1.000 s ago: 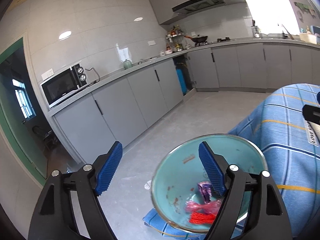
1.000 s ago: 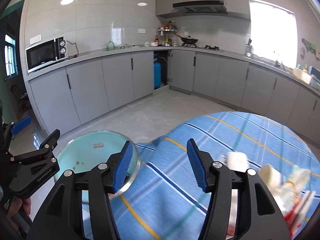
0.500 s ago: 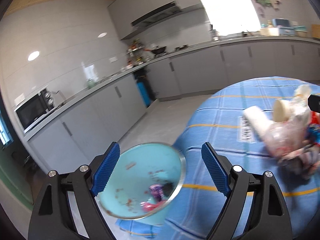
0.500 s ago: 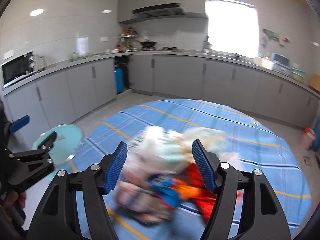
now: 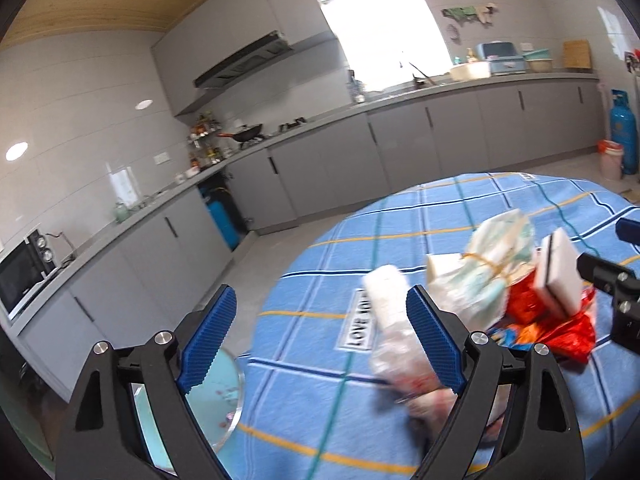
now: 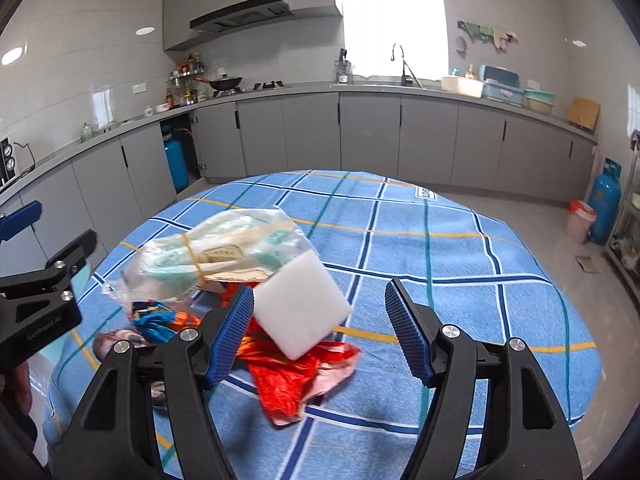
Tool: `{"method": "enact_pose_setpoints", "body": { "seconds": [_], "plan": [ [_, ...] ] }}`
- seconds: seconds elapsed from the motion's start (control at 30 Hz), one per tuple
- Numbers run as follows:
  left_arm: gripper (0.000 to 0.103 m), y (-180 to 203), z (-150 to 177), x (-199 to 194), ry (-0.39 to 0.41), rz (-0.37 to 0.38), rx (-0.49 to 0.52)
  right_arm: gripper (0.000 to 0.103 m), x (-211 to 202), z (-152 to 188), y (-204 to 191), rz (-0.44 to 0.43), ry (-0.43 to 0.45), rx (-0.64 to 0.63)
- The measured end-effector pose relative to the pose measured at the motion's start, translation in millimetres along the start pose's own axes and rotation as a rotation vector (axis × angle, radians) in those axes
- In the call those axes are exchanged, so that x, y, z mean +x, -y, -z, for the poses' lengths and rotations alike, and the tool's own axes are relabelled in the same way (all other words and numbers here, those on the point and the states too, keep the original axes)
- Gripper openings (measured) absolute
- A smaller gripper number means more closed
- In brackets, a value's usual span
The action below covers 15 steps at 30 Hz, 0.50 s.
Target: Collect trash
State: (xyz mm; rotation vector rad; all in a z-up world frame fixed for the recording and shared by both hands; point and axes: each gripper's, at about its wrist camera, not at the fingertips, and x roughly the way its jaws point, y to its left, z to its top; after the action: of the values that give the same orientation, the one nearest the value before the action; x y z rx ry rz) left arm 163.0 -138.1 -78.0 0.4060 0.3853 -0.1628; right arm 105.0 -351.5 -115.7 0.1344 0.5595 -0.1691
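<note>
Low in the right wrist view, the right gripper stands released, its 2 blue pads parted with nothing pressed; a white foam block lies between them, its near corner at the left pad. Low in the left wrist view, the left gripper is spread wide, having just been opening, grasping nothing. The trash pile sits mid-frame on the blue checked tablecloth: a clear bag bound with a rubber band, over red wrappers. Grey cabinets line the far wall.
</note>
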Motion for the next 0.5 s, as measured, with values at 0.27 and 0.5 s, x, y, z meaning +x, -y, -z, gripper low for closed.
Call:
{"method": "enact_pose_setpoints", "body": {
  "seconds": [0.27,0.5],
  "plan": [
    [0.085,36.9,-8.5,17.4,-0.016,0.073,0.036,0.068,6.4,4.0,13.3,0.016,-0.014,0.038],
    [0.073,59.8,-2.3,25.9,-0.057,0.163,0.051,0.072,11.0,6.3,19.2,0.021,-0.023,0.054]
  ]
}}
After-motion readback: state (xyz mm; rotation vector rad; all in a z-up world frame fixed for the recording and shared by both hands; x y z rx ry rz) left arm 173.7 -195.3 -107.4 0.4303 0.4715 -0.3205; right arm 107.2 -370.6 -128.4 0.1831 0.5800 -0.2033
